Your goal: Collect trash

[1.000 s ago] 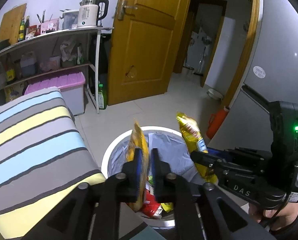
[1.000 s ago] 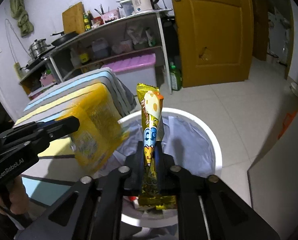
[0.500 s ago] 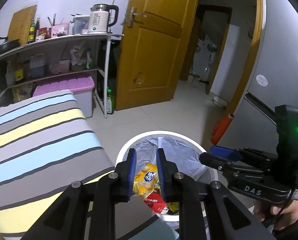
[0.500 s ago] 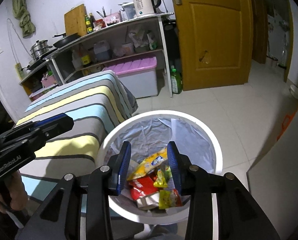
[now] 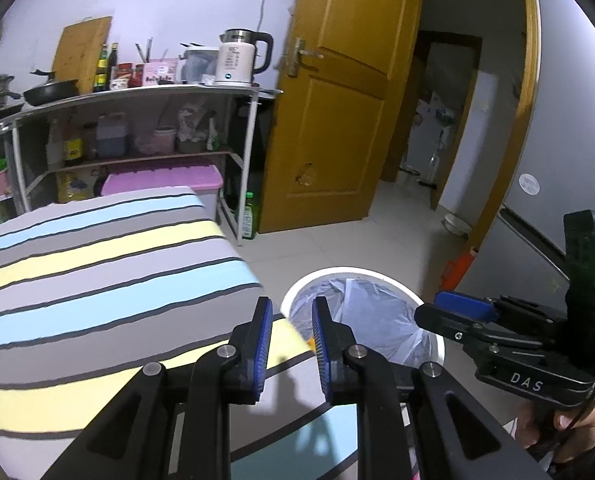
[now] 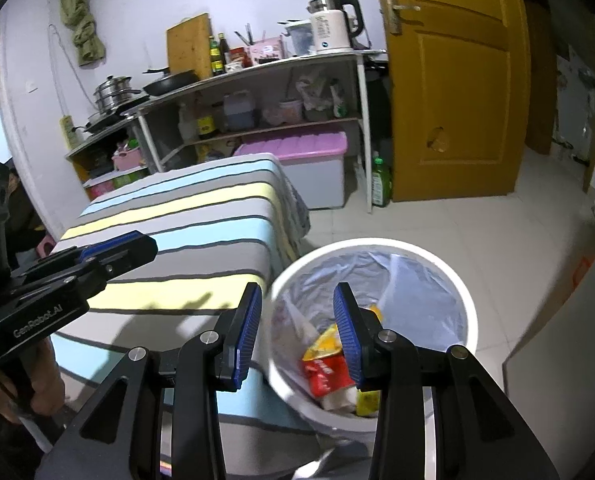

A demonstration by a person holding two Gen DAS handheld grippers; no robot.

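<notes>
A white trash bin (image 6: 377,242) lined with a grey bag stands on the floor beside a striped table (image 6: 185,216). Several snack wrappers (image 6: 325,364), red and yellow, lie inside it. My right gripper (image 6: 297,292) hangs open above the bin's left rim with nothing between its blue pads. My left gripper (image 5: 289,308) is open too and holds nothing, over the table's corner (image 5: 97,272) just left of the bin (image 5: 337,272). Each gripper shows in the other's view: the right gripper (image 5: 465,306) at the right, the left gripper (image 6: 117,246) at the left.
A metal shelf (image 5: 137,92) with a kettle (image 5: 237,56), bottles and pans stands against the back wall. Under it is a pink-lidded box (image 6: 297,148), with a green bottle (image 6: 380,178) next to it. A wooden door (image 5: 337,120) stands open; a grey fridge (image 5: 569,120) is at the right.
Both grippers let go of their yellow snack packets, which dropped into the bin. Both then opened wider and drew back and up, toward the striped table.
</notes>
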